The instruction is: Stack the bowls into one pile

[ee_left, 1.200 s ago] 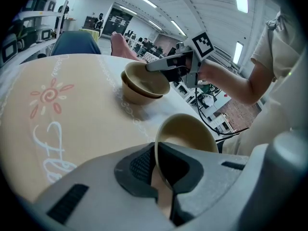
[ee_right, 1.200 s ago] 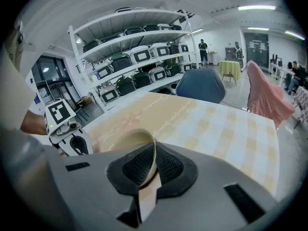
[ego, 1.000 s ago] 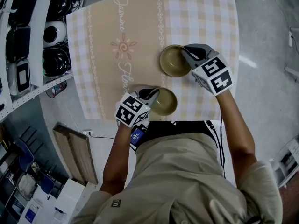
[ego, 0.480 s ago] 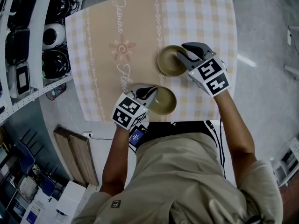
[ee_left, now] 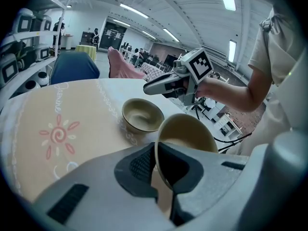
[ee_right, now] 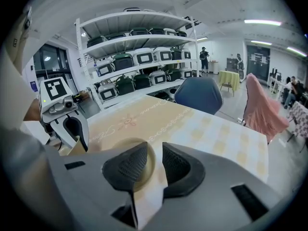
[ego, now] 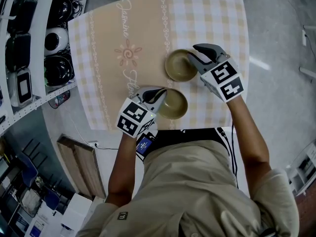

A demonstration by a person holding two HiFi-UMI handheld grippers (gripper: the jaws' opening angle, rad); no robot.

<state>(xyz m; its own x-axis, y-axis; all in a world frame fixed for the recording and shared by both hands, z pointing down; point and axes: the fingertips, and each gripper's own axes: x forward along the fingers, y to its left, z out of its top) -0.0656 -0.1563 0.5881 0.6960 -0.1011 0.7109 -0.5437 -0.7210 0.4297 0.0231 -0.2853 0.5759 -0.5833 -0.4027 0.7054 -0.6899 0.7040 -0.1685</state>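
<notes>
The left gripper [ego: 160, 94] and right gripper [ego: 196, 53] are smooth grey shells with dark ribbed pads [ee_right: 127, 165] lining the jaws, each with a white cube [ego: 134, 118] of black square markers behind them, and farther back the person wears a khaki short-sleeved shirt [ego: 197, 191] with a small dark logo [ego: 122, 215].

Gripping with the left grey plastic claw [ego: 160, 96] - shut tight on the rim of a tilted olive-tan ceramic bowl [ego: 176, 105], bare forearm slanting down. Reaching with the right grey plastic claw [ego: 192, 52], jaws just opening - gaping at the second olive-tan bowl [ego: 178, 66], rim unpinched.
</notes>
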